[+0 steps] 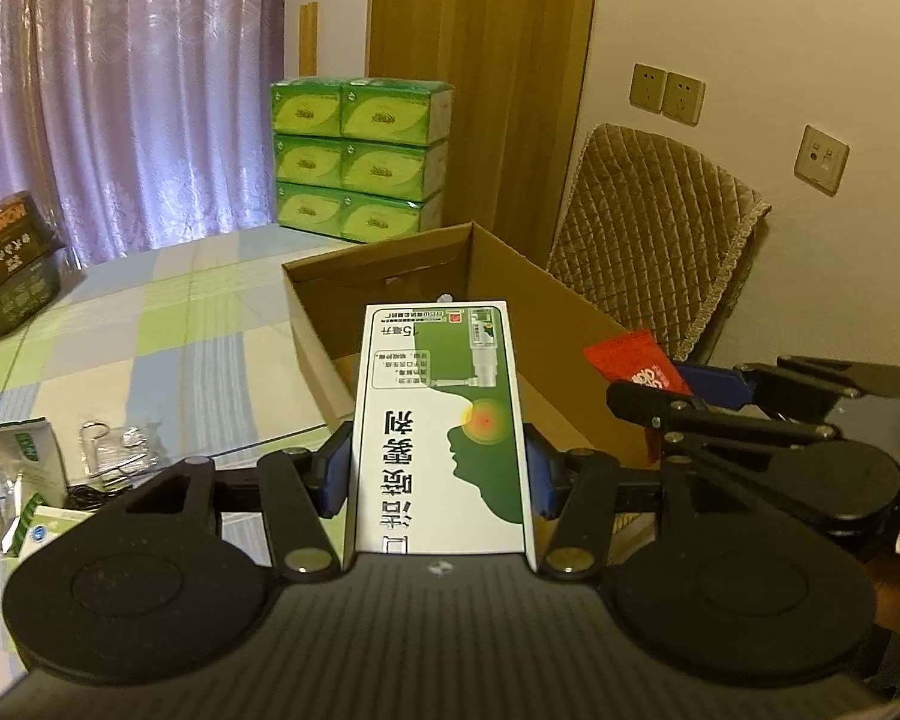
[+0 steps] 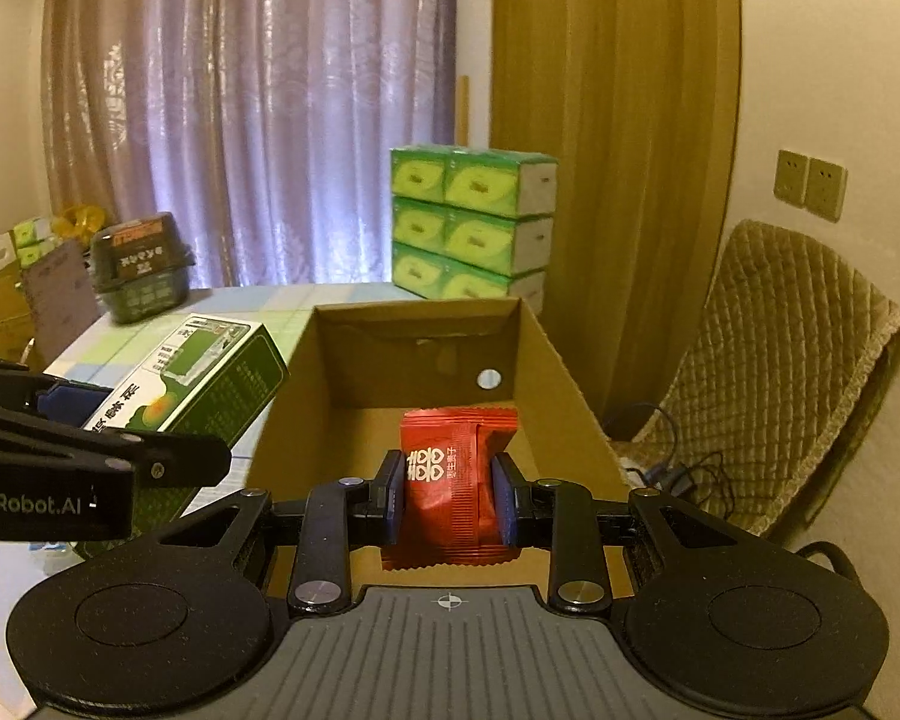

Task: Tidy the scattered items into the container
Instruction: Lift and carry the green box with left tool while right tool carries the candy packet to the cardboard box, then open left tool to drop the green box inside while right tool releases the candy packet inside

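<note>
Left wrist view shows the left claw (image 1: 438,474) clamped on a green-and-white medicine box (image 1: 438,420) over the cardboard box (image 1: 384,264), while the right claw (image 2: 450,498) grips a red packet (image 2: 450,468) above the opening, both seemingly poised for dropping in.

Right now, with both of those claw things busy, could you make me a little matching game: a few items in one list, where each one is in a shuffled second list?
Things:
1. green and white box
2. red packet
3. cardboard box
4. green tissue packs

Places:
A. stacked at the back by the curtain
B. clamped in the right gripper
C. standing open on the table
D. clamped in the left gripper

Pairs: 1-D, 2-B, 3-C, 4-A
</note>
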The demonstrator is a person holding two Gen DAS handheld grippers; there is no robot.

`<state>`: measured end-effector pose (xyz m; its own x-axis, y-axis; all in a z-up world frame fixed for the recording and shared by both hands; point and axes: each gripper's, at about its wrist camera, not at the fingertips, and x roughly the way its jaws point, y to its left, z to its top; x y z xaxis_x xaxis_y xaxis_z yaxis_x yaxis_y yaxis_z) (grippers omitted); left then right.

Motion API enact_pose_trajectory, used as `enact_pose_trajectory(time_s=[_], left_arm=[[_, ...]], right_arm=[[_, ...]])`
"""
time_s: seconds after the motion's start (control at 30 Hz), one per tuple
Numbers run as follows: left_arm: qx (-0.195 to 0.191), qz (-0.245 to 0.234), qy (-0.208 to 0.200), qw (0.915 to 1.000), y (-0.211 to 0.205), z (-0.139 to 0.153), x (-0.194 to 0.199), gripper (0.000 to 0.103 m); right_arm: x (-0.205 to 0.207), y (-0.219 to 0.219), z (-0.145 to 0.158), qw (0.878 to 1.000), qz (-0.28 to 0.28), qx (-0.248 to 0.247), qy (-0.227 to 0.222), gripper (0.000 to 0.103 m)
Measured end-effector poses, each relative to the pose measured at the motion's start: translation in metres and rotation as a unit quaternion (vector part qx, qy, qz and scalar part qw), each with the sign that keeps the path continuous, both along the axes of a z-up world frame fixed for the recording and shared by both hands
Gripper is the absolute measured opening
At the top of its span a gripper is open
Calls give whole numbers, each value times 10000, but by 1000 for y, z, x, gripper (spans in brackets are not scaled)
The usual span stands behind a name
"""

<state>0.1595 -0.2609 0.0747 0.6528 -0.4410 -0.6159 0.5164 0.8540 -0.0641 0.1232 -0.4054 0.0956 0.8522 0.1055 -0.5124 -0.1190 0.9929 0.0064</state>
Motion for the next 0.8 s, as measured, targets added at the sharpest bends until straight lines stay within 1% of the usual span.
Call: enact_pose_trajectory(time_s=[0.3,0.43,0.5,0.6,0.8], left_arm=[[-46,-59,217,9997,-22,-15,17,50],[-191,10,265,9995,-27,-20,24,51],[-203,29,253,9995,-28,-21,28,53],[-236,79,238,9994,-23,-20,30,53],[-347,302,266,9986,1,-18,28,54]], right_arm=[[14,-19,-13,9998,-119,113,105,32],[19,-25,-17,9997,-176,147,128,32],[20,-27,-19,9996,-195,162,136,32],[21,-28,-20,9995,-211,168,135,32],[22,-26,-22,9996,-177,176,158,32]])
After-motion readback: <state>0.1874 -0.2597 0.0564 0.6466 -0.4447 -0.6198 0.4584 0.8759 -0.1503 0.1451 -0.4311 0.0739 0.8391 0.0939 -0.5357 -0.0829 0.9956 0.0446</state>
